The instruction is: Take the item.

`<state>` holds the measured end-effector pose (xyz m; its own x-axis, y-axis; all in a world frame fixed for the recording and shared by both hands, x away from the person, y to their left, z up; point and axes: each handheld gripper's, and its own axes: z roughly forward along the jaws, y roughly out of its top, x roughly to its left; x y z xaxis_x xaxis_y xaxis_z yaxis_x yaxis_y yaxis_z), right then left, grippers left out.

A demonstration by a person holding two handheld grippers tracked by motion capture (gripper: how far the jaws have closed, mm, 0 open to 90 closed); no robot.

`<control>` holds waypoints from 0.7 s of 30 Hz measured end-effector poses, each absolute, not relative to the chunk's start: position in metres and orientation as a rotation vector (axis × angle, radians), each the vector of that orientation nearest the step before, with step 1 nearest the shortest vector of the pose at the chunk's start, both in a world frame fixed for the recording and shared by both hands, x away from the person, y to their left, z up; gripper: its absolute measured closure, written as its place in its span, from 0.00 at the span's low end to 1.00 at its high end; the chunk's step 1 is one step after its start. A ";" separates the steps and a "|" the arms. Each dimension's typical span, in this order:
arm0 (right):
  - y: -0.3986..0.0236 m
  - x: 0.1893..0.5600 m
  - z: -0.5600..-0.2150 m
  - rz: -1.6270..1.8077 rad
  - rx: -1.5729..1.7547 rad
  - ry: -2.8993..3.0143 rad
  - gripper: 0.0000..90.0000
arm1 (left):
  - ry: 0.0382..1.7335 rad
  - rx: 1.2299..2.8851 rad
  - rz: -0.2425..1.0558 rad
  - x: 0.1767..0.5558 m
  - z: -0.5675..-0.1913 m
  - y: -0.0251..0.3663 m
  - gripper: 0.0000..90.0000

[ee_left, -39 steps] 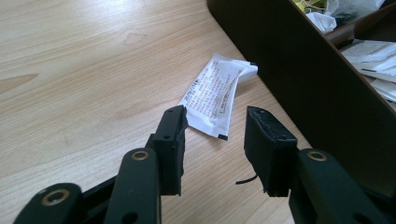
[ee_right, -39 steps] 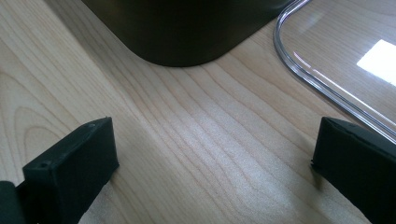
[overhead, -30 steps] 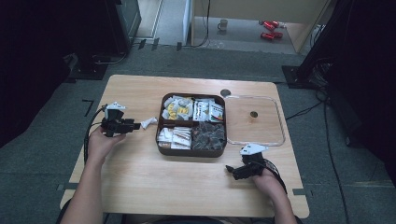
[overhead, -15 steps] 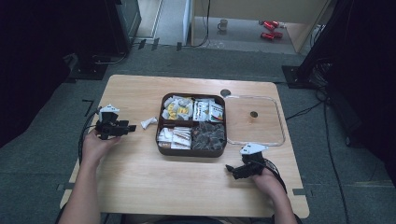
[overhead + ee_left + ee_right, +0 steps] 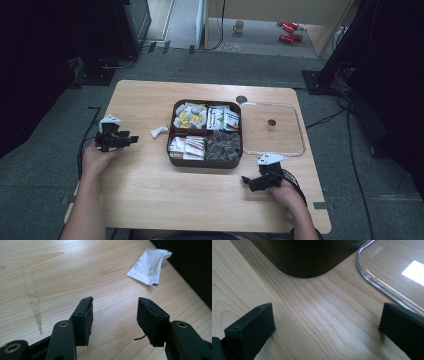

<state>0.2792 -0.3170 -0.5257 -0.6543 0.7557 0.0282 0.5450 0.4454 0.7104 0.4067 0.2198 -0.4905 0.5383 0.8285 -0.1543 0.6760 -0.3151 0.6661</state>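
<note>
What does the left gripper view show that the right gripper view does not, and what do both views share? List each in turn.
Left gripper view: a small white printed paper sachet lying on the table ahead of the left gripper, and a faint pale streak on the wood.

Right gripper view: the rounded corner of the dark brown compartment tray and the edge of the clear plastic lid, both ahead of the right gripper.

Both: the light wooden table and two black jaws standing apart with nothing between them.

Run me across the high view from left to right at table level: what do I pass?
Left gripper → loose white packet → brown four-compartment tray of packets → clear lid lying flat.
</note>
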 end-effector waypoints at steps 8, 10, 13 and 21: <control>-0.317 0.279 -0.526 1.021 1.115 2.409 0.00 | 1.239 2.098 0.326 0.408 -0.497 0.229 0.50; -0.317 0.279 -0.526 1.021 1.115 2.408 0.00 | 1.242 2.111 0.335 0.409 -0.499 0.229 0.50; -0.317 0.279 -0.526 1.021 1.115 2.409 0.00 | 1.235 2.105 0.344 0.409 -0.502 0.231 0.49; -0.317 0.279 -0.526 1.020 1.116 2.407 0.00 | 1.193 2.108 0.468 0.405 -0.508 0.230 0.43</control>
